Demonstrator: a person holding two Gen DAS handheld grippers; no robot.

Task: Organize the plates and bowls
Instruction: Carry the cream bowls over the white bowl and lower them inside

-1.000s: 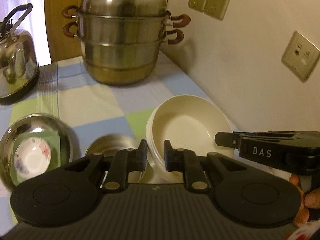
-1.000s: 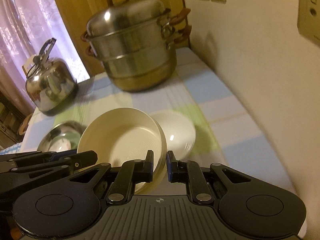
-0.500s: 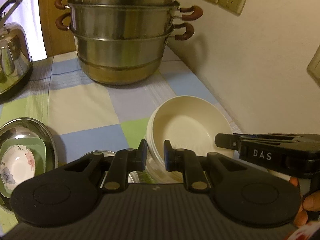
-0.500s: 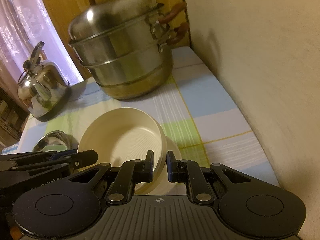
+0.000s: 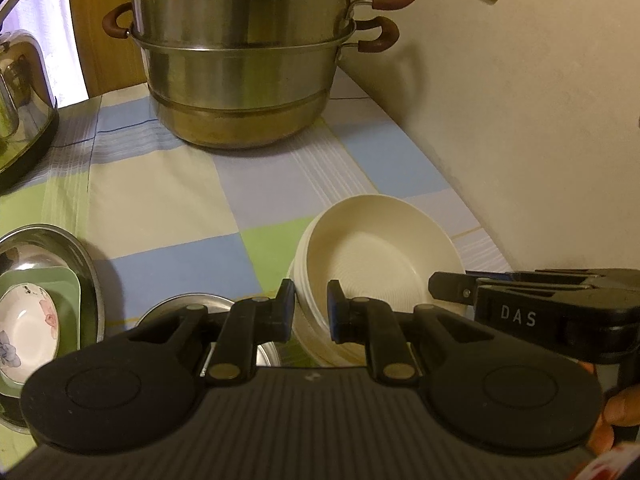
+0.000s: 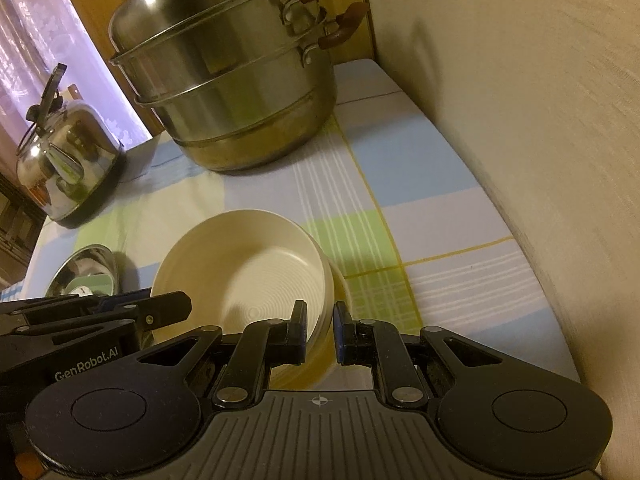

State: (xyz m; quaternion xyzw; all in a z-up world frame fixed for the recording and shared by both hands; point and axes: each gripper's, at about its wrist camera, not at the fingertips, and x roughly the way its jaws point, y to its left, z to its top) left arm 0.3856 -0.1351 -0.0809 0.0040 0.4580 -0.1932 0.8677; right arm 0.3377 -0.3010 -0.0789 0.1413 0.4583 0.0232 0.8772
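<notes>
A cream ribbed bowl (image 5: 376,256) sits nested on other white dishes on the checked tablecloth near the wall. My left gripper (image 5: 311,312) is shut on the bowl's left rim. My right gripper (image 6: 320,332) is shut on its right rim; the bowl also shows in the right wrist view (image 6: 248,272). The right gripper's body also shows at the right of the left wrist view (image 5: 540,312). A steel bowl (image 5: 80,264) at the left holds a green dish (image 5: 68,312) and a small floral bowl (image 5: 24,328).
A large stacked steel steamer pot (image 5: 244,60) stands at the back. A steel kettle (image 5: 20,92) stands at the back left. Another small steel bowl (image 5: 188,308) lies just left of my left gripper. The wall (image 5: 520,140) runs close along the right.
Both grippers have carried the cream bowl forward toward the steamer pot and down onto the white dish that showed beside it before. The steel bowl has slid left in the views.
</notes>
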